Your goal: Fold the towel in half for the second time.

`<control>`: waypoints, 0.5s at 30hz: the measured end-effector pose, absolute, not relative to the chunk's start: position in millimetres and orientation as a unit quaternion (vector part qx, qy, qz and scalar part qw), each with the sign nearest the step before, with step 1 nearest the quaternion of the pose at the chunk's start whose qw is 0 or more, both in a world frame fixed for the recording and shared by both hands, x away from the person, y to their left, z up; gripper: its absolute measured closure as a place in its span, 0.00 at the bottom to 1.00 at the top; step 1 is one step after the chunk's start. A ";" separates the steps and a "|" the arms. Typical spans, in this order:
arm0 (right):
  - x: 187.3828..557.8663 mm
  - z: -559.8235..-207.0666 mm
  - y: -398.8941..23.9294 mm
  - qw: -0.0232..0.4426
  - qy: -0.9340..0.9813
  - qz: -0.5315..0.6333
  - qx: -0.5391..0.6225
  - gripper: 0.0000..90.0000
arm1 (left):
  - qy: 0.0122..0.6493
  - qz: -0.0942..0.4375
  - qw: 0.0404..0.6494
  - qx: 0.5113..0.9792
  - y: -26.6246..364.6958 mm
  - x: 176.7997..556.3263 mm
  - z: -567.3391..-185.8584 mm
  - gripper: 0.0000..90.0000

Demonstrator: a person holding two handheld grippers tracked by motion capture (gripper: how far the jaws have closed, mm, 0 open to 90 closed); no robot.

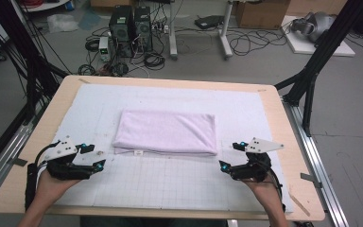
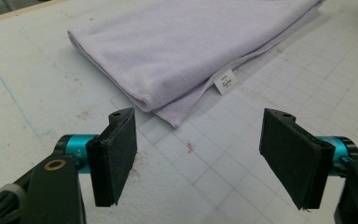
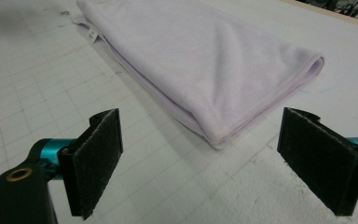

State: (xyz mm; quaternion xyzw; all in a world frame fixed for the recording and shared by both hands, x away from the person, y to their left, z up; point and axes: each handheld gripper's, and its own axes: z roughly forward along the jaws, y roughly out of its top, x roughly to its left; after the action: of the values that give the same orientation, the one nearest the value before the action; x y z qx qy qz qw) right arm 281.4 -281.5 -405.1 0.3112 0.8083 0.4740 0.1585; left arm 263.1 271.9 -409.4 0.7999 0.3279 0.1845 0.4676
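Folded towel [image 1: 166,132] lies mid-desk [image 1: 283,142]. Left gripper [image 1: 90,157] and right gripper [image 1: 229,156] flank its near corners, jaws spread, nothing between them

A pale wooden table [image 1: 283,142] stands on a grey floor [image 1: 354,123], its top covered by a white gridded mat [image 1: 170,184]. Beyond it, two black computer towers [image 1: 131,26] sit among tangled cables [image 1: 246,45]. A cardboard box [image 1: 262,13] rests further back, and black frame legs [image 1: 314,66] rise at the sides.
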 end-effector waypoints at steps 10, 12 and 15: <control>270.2 -409.5 -286.6 0.162 0.804 0.479 0.313 0.14 | 0.327 0.195 0.454 0.805 271.0 254.0 -416.7 0.31; 270.9 -410.3 -286.2 0.162 0.802 0.482 0.313 0.14 | 0.327 0.197 0.455 0.805 271.1 253.2 -416.2 0.31; 271.4 -412.5 -285.8 0.160 0.803 0.482 0.314 0.14 | 0.327 0.200 0.457 0.803 272.0 253.4 -416.0 0.31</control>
State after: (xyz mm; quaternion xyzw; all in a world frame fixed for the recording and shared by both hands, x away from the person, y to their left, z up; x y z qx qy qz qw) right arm 271.4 -285.8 -412.5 0.3135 0.8025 0.4816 0.1602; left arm 253.4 272.0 -416.0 0.8028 0.3271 0.2002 0.4566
